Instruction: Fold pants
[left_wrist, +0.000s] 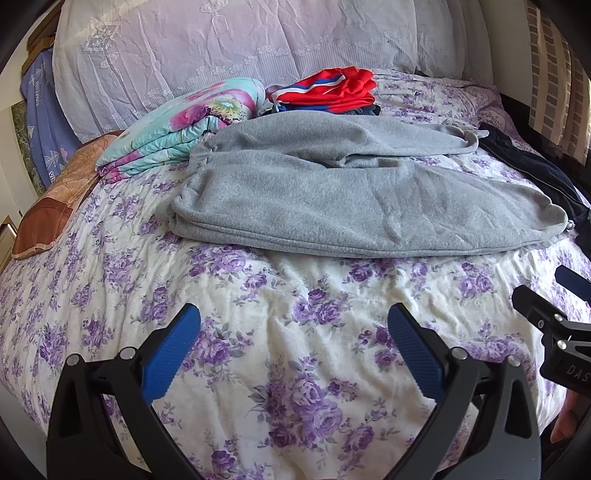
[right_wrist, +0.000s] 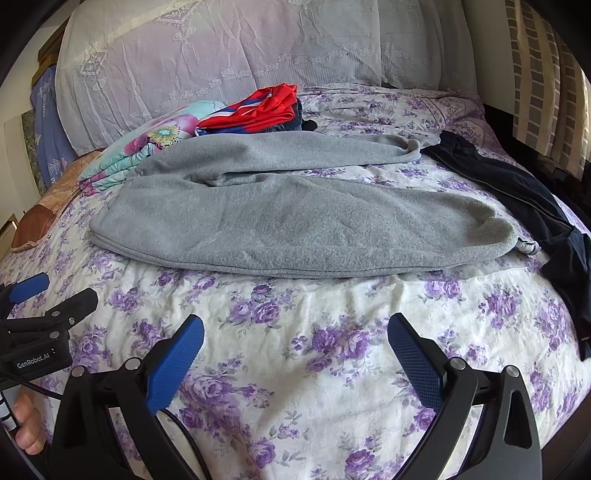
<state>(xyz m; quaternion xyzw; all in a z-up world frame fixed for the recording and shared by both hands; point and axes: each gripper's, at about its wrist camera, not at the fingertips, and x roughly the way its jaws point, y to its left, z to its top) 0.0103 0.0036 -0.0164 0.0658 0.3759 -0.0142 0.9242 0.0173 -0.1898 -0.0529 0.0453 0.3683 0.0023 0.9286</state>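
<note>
**Grey Pants Flat on Bed, Both Grippers Open and Unloaded**

Blue-padded fingers of the left gripper (left_wrist: 293, 347) stand wide apart with nothing between them; only the purple-flowered bedspread (left_wrist: 332, 295) lies below the gap. The right gripper (right_wrist: 295, 349) shows the same condition: jaws spread wide, empty, above the bedspread. Each gripper appears at the edge of the other's view, so the two units sit side by side, apart from each other.

Ahead of both sets of jaws, well clear of the fingertips, the grey pants (left_wrist: 332, 192) lie flat across the bed, legs doubled one over the other, with the long folded edge facing the grippers. Neither gripper touches the fabric.

Beyond the pants, ahead and to the left of the jaws, a folded floral quilt (left_wrist: 177, 125) rests with its edge against the grey fabric. A red garment (left_wrist: 332, 90) lies on a small pile just behind the pants. A dark garment (right_wrist: 517, 188) lies ahead and to the right. A lace-covered headboard (left_wrist: 221, 44) closes the far side.
</note>
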